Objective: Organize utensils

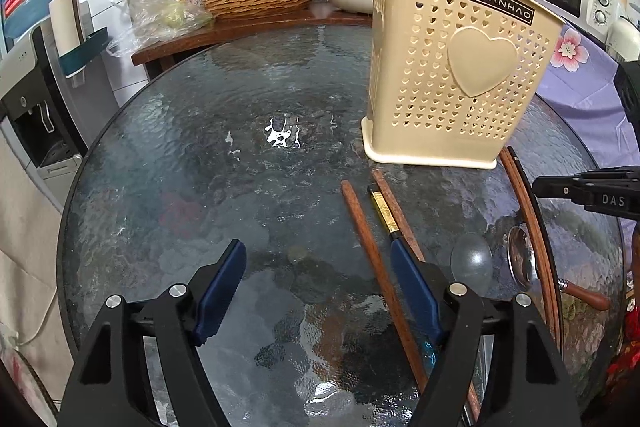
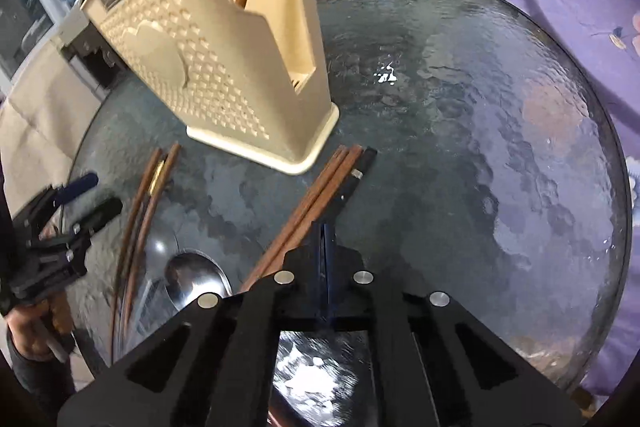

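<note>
From the left wrist, the left gripper (image 1: 316,291) hangs with its blue-padded jaws spread wide over a round table (image 1: 168,155) of rippled dark glass, nothing between them. A cream plastic holder (image 1: 452,67), pierced with small hearts and bearing one raised heart, stands upright at about one o'clock. Slim wooden chopsticks (image 1: 372,259) lie flat toward five o'clock, long axes running from the near edge up to the holder's base. A shiny metal spoon (image 1: 520,259) rests at four o'clock, bowl toward the holder.

From the right wrist, the right gripper (image 2: 325,239) has its jaws pressed together; whether they pinch anything I cannot tell. A second bundle of brown chopsticks (image 2: 316,203) lies just left of its tips, pointing toward one o'clock at the holder's near corner.
</note>
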Demonstrator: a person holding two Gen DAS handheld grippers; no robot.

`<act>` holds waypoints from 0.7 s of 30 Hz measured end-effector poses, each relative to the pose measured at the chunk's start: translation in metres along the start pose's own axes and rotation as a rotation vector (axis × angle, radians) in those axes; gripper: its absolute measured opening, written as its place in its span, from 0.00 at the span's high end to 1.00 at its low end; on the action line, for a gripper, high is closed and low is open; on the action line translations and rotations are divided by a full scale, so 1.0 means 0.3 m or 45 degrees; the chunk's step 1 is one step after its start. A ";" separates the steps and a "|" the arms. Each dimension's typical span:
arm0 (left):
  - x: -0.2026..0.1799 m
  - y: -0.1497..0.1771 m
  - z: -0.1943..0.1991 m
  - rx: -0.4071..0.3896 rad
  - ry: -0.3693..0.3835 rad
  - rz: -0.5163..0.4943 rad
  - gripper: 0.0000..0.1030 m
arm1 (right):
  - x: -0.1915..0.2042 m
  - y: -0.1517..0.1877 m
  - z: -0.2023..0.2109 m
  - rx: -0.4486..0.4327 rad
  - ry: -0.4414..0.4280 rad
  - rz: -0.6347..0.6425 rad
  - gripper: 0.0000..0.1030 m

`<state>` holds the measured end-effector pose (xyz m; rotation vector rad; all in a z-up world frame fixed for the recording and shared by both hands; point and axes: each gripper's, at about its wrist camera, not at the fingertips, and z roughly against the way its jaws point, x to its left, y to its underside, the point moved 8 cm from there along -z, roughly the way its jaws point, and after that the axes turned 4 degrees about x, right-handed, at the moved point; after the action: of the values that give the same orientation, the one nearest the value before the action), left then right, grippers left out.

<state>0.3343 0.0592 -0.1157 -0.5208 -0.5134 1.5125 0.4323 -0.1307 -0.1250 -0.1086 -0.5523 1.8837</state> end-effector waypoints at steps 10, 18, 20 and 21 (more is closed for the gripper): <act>-0.015 -0.006 0.015 -0.015 -0.003 -0.002 0.29 | -0.054 0.015 -0.018 -0.026 -0.084 -0.181 0.97; -0.004 -0.007 0.016 -0.011 -0.004 0.010 0.29 | -0.056 -0.005 -0.020 -0.032 -0.100 -0.254 0.97; -0.003 -0.007 0.018 -0.013 -0.004 0.009 0.29 | -0.050 -0.008 -0.016 -0.036 -0.096 -0.265 0.97; -0.001 -0.006 0.017 -0.013 -0.005 0.008 0.29 | -0.052 -0.010 -0.018 -0.034 -0.072 -0.262 0.97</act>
<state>0.3327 0.0589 -0.1106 -0.5283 -0.5231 1.5180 0.4427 -0.1423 -0.1314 -0.0147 -0.6040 1.6834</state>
